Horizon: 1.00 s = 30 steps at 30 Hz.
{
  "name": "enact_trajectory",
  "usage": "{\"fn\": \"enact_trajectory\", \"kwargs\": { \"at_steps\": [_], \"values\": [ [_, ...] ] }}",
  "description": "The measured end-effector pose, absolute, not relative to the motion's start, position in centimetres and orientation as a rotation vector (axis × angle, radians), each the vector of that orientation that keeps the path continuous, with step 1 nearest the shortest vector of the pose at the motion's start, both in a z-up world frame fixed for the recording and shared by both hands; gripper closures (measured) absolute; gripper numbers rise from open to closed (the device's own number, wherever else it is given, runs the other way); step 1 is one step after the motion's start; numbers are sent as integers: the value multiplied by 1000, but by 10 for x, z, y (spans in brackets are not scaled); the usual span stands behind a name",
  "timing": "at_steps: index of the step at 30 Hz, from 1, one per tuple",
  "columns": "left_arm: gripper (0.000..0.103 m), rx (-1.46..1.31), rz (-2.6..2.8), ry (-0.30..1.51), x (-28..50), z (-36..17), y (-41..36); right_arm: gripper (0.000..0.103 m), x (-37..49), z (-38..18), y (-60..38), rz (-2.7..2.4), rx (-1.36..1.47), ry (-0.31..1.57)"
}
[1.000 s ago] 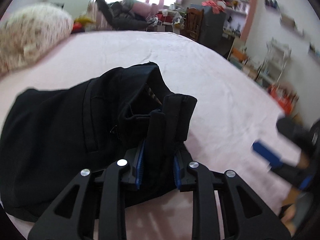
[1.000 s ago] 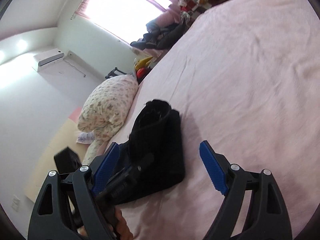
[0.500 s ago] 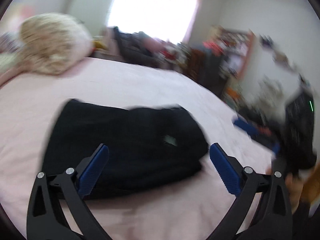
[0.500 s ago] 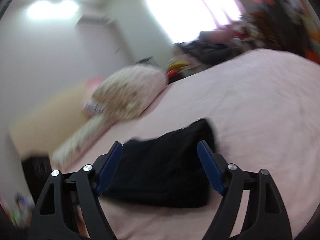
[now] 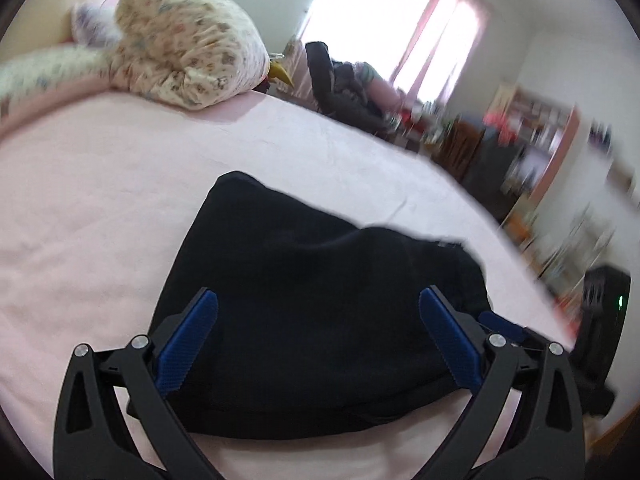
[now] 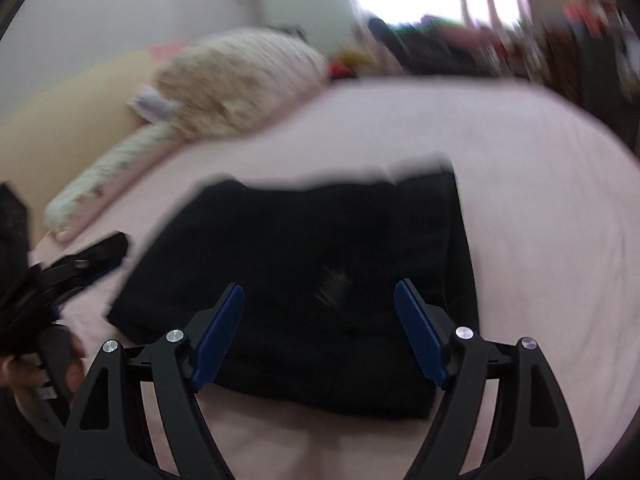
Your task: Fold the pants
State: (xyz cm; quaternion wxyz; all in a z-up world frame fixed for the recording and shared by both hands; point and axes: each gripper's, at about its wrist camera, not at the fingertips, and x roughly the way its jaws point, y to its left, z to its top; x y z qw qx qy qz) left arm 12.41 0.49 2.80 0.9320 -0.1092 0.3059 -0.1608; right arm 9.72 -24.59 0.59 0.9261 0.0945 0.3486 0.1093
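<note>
The black pants (image 5: 320, 272) lie folded into a compact bundle on the pink bed sheet (image 5: 100, 200). My left gripper (image 5: 319, 296) hovers over the bundle's near edge, wide open, its blue pads apart from the cloth. In the right wrist view the same pants (image 6: 320, 224) fill the middle, blurred. My right gripper (image 6: 319, 288) is open above their near edge with nothing pinched. The left gripper (image 6: 80, 264) shows at the left of that view, held by a hand (image 6: 24, 368). One blue pad of the right gripper (image 5: 500, 324) peeks from behind the left one.
A floral pillow (image 5: 188, 56) lies at the head of the bed. Beyond the far edge stand a chair heaped with clothes (image 5: 340, 84) and cluttered shelves (image 5: 532, 128). The bed's edge runs down the right side of the left wrist view.
My left gripper let go of the fold of pants it was pinching and opened wide. Both grippers drew back and rolled. The pants settled into a flat folded bundle.
</note>
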Motion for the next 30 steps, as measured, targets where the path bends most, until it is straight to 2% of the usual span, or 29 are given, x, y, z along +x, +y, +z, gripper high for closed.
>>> {"fn": "enact_trajectory", "kwargs": {
  "at_steps": [6,11,18,23,30],
  "values": [
    [2,12,-242,685,122,3,-25,22,95,-5,-237,177,129,726],
    [2,51,-222,695,120,-2,-26,22,91,-5,-245,182,182,707],
    [2,93,-194,707,117,-4,-28,22,72,20,-242,243,154,563],
    [2,120,-185,712,117,-6,-30,22,90,-3,-238,230,130,697],
    [2,133,-178,714,116,-8,-32,22,84,-4,-228,192,51,680]
  ]
}}
